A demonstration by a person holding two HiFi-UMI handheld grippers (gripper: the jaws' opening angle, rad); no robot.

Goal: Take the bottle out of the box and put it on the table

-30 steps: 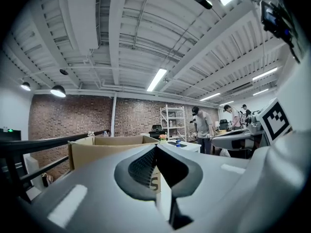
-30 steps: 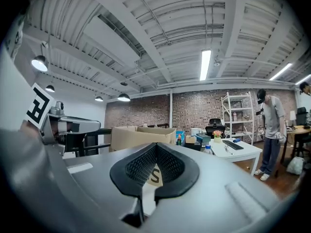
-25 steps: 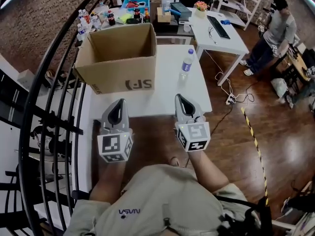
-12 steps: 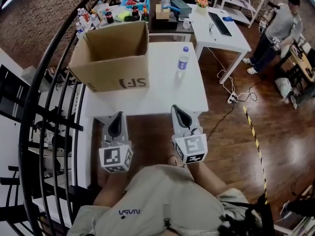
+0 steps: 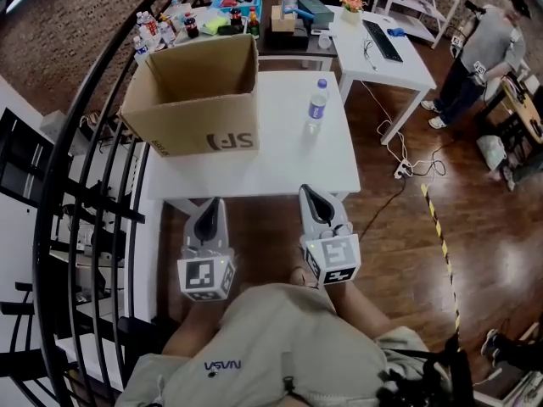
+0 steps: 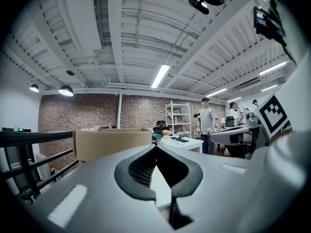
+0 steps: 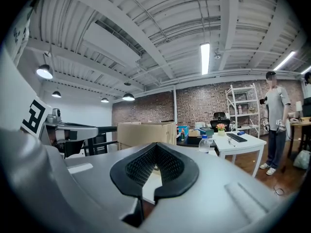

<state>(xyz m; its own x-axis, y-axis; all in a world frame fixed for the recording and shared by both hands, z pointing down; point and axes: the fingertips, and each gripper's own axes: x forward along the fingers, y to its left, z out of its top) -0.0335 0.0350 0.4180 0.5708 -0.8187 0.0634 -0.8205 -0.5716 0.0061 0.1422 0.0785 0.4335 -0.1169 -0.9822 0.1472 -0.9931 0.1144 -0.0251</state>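
Observation:
An open cardboard box [image 5: 197, 91] stands on the left of the white table [image 5: 263, 164]; its inside looks bare from the head view. A clear bottle [image 5: 316, 107] with a blue cap stands upright on the table to the right of the box, outside it. Both grippers hang over the wooden floor just short of the table's near edge, pointing at it. My left gripper [image 5: 213, 202] is shut and holds nothing, and so is my right gripper [image 5: 309, 191]. From the right gripper view the bottle [image 7: 205, 143] and box [image 7: 146, 133] show beyond the shut jaws [image 7: 155, 145].
A black curved railing [image 5: 81, 193] runs along the left. Behind the box is a cluttered table with several bottles [image 5: 165, 28]. A second white desk [image 5: 386, 66] with a keyboard stands at the back right, with a person [image 5: 488, 53] beyond. Cables and a power strip [image 5: 399, 170] lie on the floor.
Both grippers have drawn back from the table's near edge toward my body and sunk a little. They stay shut. Box and bottle have not moved.

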